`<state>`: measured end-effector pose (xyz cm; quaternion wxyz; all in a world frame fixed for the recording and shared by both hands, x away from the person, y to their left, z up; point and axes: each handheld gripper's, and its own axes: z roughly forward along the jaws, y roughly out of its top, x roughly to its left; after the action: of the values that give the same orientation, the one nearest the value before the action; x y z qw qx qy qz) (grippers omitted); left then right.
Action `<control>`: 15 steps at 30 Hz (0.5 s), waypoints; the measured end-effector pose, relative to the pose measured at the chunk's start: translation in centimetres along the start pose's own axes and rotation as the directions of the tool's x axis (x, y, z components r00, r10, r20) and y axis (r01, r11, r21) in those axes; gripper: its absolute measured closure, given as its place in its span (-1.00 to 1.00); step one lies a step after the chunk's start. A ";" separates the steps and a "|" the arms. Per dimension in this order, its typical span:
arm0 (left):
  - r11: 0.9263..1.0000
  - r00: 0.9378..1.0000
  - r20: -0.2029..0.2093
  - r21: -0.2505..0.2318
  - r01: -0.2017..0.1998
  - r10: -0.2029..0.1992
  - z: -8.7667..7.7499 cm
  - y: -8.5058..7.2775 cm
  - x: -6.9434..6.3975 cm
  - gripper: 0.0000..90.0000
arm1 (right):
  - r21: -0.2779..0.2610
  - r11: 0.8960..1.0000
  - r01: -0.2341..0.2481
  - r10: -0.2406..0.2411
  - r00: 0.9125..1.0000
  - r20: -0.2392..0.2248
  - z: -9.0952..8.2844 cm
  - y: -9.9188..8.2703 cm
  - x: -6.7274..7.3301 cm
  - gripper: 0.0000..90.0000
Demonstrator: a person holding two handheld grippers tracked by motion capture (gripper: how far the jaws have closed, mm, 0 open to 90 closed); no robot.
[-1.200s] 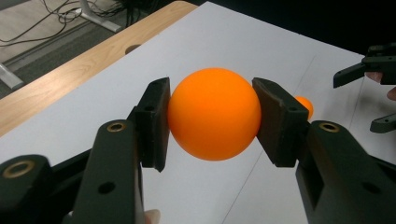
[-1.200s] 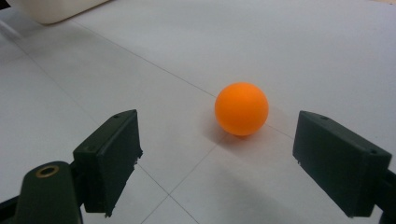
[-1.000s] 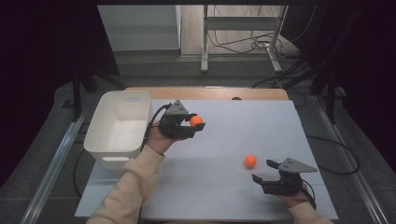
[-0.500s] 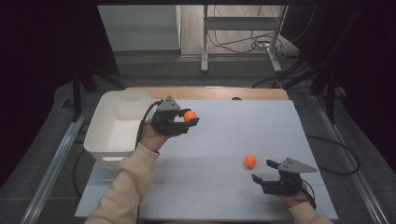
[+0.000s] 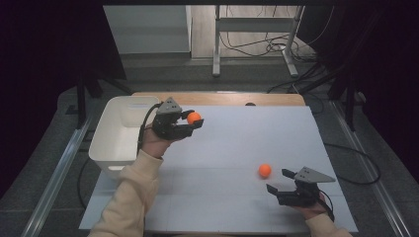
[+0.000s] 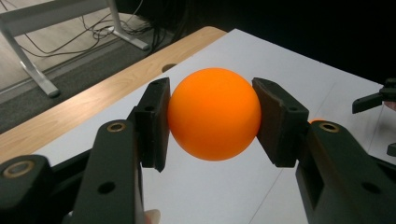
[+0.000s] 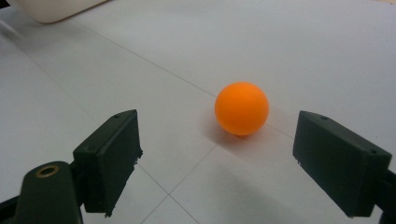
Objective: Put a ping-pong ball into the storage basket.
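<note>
White bin [image 7: 56,9] cut off by top edge; right forearm [image 5: 323,228] cropped at bottom.

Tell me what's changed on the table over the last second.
The left gripper, still clamped on its orange ball, has carried it left toward the white bin. Nothing was picked up or let go. The right gripper stays open and still, just short of the second orange ball resting on the table.

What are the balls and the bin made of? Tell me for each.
Held ball: probably hard plastic, matte orange, an even, seamless surface with a soft highlight. Table ball: looks the same, smooth and matte. Bin: likely moulded plastic, off-white, with thin walls, rounded corners and a rolled rim; its finish is too far off to judge.
</note>
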<state>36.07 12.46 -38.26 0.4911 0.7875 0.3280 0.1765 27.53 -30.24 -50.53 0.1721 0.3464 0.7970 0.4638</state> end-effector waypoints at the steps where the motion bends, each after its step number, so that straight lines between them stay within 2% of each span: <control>1: 1.000 1.000 -0.005 -0.002 0.002 -0.002 -0.1 0.0 0.1 0.11 | 0.000 1.000 0.000 0.000 1.000 0.000 0.0 0.0 0.0 -0.66; 15: 1.000 0.999 -0.035 -0.021 0.020 -0.021 -1.1 0.0 1.0 0.11 | 0.001 1.000 0.000 0.000 1.000 0.002 0.0 0.0 0.0 -0.66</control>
<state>36.12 13.92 -37.81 0.4953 0.7756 0.3429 0.1887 27.54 -30.23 -50.54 0.1726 0.3470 0.7971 0.4630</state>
